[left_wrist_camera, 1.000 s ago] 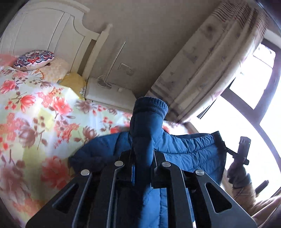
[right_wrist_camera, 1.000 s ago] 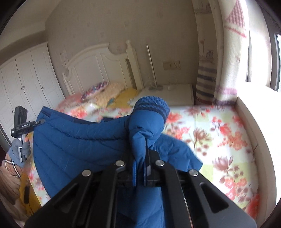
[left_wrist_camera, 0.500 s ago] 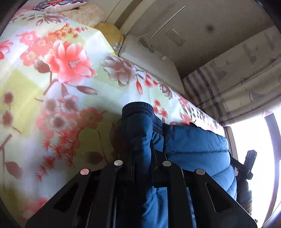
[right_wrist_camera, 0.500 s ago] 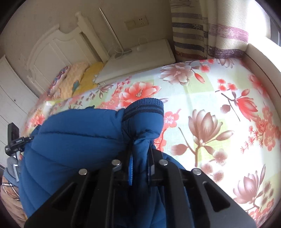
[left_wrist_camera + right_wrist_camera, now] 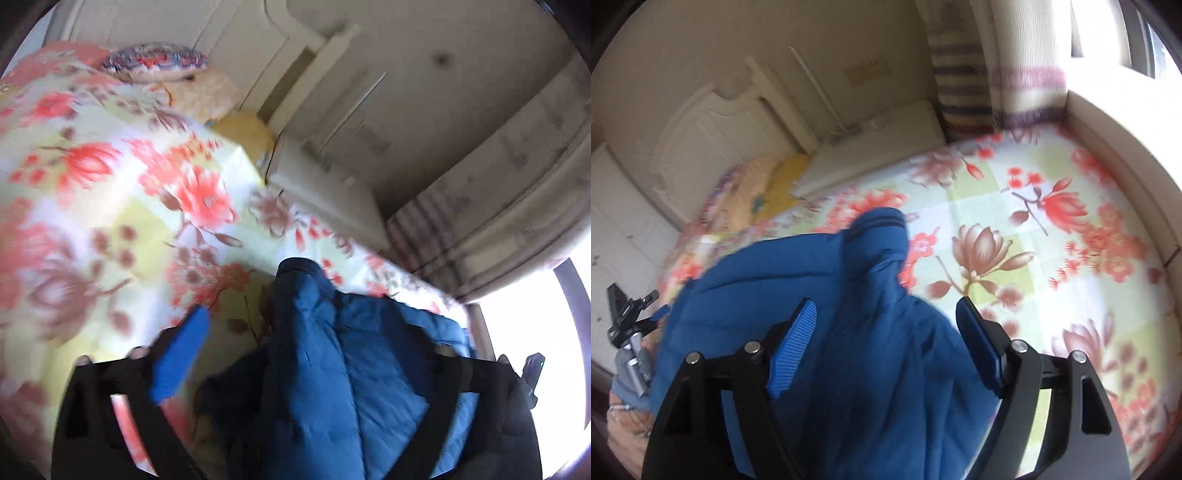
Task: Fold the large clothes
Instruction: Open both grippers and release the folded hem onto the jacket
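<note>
Blue puffer jacket (image 5: 820, 332) lies on floral bedsheet (image 5: 1052, 258), your sleeve cuffs released. Left gripper (image 5: 306, 343), right gripper (image 5: 886, 325): jaws just opened wide, sleeve between pads, untouched.

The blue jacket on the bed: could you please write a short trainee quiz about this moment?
1. True or false: the right hand-held gripper is clamped on the blue jacket.
2. What lies under the jacket? A) bare floor B) flowered bedspread C) wooden table
3. Fill in: the jacket sleeve's knitted ___ points toward the headboard.

Key: 1 false, its jaws have just been opening and stand apart, with the sleeve loose between them; the left hand-held gripper is open too. 2 B. 3 cuff.
</note>
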Demonstrator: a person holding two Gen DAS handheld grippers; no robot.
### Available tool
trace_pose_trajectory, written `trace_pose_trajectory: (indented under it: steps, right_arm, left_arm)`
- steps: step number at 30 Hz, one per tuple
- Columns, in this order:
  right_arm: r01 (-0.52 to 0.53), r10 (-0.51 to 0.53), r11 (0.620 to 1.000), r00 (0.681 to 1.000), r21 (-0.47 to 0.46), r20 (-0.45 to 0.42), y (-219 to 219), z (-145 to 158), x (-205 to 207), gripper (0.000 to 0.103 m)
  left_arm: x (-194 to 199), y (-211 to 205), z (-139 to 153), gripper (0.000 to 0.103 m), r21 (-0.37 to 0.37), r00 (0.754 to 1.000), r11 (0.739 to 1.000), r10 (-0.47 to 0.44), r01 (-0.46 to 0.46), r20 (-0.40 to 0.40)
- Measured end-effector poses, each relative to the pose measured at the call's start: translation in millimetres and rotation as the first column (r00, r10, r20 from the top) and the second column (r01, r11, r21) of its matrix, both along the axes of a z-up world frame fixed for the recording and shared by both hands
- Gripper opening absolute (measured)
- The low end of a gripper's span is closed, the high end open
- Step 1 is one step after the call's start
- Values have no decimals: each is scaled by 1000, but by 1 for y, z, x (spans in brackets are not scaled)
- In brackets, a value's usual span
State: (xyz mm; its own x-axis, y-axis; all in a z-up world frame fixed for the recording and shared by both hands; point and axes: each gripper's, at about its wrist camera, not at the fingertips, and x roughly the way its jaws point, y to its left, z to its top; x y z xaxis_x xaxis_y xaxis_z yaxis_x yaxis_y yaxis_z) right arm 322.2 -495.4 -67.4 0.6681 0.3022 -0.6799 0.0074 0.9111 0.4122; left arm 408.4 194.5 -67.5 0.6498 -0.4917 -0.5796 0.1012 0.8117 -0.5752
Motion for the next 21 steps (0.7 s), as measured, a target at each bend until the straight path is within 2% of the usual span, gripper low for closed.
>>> trace_pose_trajectory:
  steps: [2,4,7,9,12,16,17,18,19,20,21]
  right_arm:
    - [-57,58,998,998,-35,34,2,11,-39,79]
    - [-134,139,987,989,-87,54,7,12,-89,81]
    - [-227,232,969,972,-102,40,14,-4,-154,82]
    - [-251,255,962,967,-109,24,20,-18,-175,82]
    - [-256,261,960,965,-109,29,26,-34,-189,82]
    - [-228,237,964,970,-134,58,35,-43,-178,81]
    - [-223,234,964,970,-143,62,39,-44,-175,72]
    - [-218,231,963,971,-156,70,42,-44,-174,67]
    - [-214,229,964,970,-159,80,45,-45,-172,57]
    - [-209,224,965,971,-156,87,48,-44,-173,47]
    - [-201,217,966,972,-162,89,52,-43,-173,43]
  left_arm:
    - [-35,13,10,94,-13,997,998,-63,64,51]
    - [-79,22,7,94,6,986,989,-149,149,77]
    - [-136,26,-14,94,63,962,963,-265,261,68]
    - [-163,25,-32,94,97,948,946,-314,308,50]
    - [-176,17,-53,94,95,940,937,-340,335,37]
    - [-165,-4,-64,95,96,936,934,-349,344,43]
    - [-160,-9,-66,98,79,935,935,-351,346,50]
    - [-158,-11,-65,99,66,940,941,-336,332,58]
    - [-158,-10,-64,95,28,947,950,-311,310,80]
    - [-159,-8,-64,73,-17,954,958,-284,287,94]
    - [-162,-7,-63,60,-46,959,962,-265,270,103]
